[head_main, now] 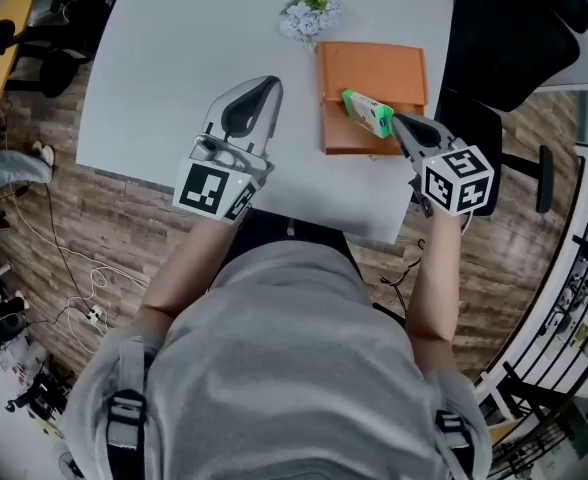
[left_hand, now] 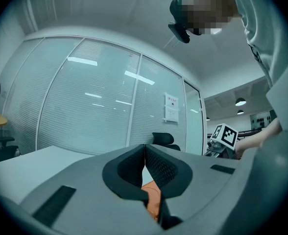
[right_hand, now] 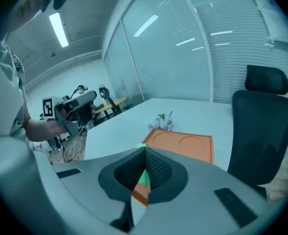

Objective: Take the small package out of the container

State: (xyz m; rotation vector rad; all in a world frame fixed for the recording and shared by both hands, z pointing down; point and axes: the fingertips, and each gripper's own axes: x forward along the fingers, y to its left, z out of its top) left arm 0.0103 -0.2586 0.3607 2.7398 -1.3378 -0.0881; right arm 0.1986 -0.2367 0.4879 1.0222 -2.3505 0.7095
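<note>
A flat orange container (head_main: 372, 88) lies on the white table (head_main: 174, 58) at the right. A small green and white package (head_main: 366, 113) sits slantwise over the container's near half. My right gripper (head_main: 395, 120) is shut on its near end. In the right gripper view a green sliver of the package (right_hand: 143, 179) shows between the closed jaws, with the orange container (right_hand: 183, 143) beyond. My left gripper (head_main: 273, 84) hovers over the bare table left of the container, shut and holding nothing. In the left gripper view its jaws meet, and the orange container (left_hand: 154, 199) shows below them.
A small bunch of pale flowers (head_main: 310, 13) lies just beyond the container. A black office chair (head_main: 509, 38) stands against the table's right side. The table's near edge runs just under both grippers. Cables trail over the wooden floor (head_main: 64, 268) at the left.
</note>
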